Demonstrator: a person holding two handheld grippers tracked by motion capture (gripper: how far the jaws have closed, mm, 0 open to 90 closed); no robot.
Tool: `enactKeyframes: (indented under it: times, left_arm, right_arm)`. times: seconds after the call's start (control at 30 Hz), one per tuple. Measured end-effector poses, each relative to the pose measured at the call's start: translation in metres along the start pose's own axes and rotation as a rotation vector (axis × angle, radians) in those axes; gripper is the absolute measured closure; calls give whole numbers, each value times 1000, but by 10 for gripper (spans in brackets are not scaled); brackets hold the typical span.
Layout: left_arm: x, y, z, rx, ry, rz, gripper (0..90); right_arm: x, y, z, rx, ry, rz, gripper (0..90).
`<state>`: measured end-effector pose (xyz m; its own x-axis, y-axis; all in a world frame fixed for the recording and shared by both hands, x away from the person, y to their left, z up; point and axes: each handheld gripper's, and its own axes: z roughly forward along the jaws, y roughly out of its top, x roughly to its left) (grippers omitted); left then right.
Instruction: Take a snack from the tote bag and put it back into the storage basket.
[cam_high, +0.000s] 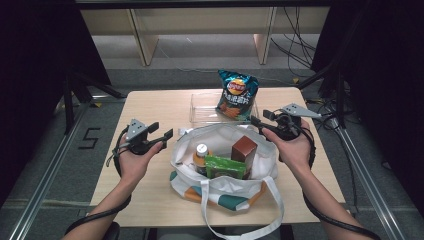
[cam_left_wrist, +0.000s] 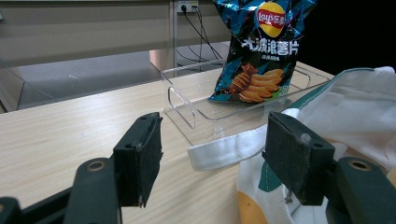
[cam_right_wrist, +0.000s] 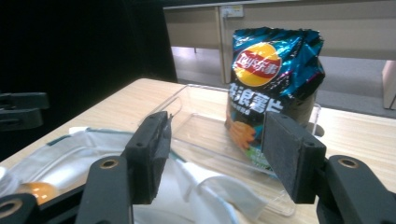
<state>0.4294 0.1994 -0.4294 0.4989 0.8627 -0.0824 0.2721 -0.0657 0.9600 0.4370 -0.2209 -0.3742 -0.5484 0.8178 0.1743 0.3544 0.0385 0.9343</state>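
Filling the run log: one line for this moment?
left gripper: open, empty | right gripper: open, empty | chip bag: in clear tray | tote bag: bottle, boxes inside

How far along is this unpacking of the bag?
One item looks done: the chip bag stands in the clear tray. Both claws, left claw and right claw, are open and empty beside the tote bag. Left inside: a bottle, brown box and green packet.
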Motion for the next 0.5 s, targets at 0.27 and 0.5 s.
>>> enactKeyframes:
  times: [0.27,0.5]
  left_arm:
    - [0,0,0,3,0,-1,357]
    - [-1,0,0,1,-1,1,357]
  right_arm:
    - [16,-7,-9,-16,34,-49,418]
    - [29,-12,-18,-17,67,-40,406]
